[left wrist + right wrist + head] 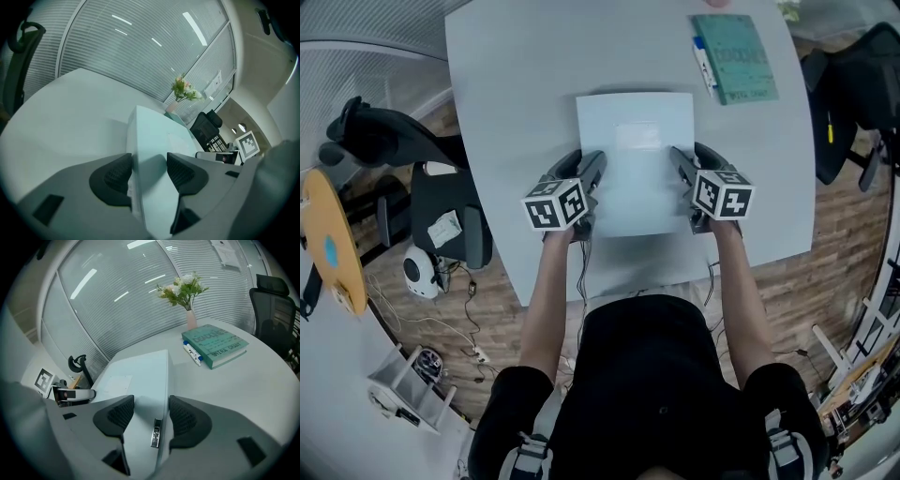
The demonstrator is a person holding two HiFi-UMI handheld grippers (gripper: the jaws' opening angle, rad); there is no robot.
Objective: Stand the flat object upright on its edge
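A flat white case is over the grey table, its broad face turned up toward the head view. My left gripper is shut on its left edge and my right gripper is shut on its right edge. In the left gripper view the case runs away between the dark pads of the left gripper. In the right gripper view the case, with a small metal latch on its edge, fills the right gripper. Whether it rests on the table is unclear.
A teal book with a pen beside it lies at the table's far right. A vase of flowers stands behind the book. Office chairs stand left and right of the table.
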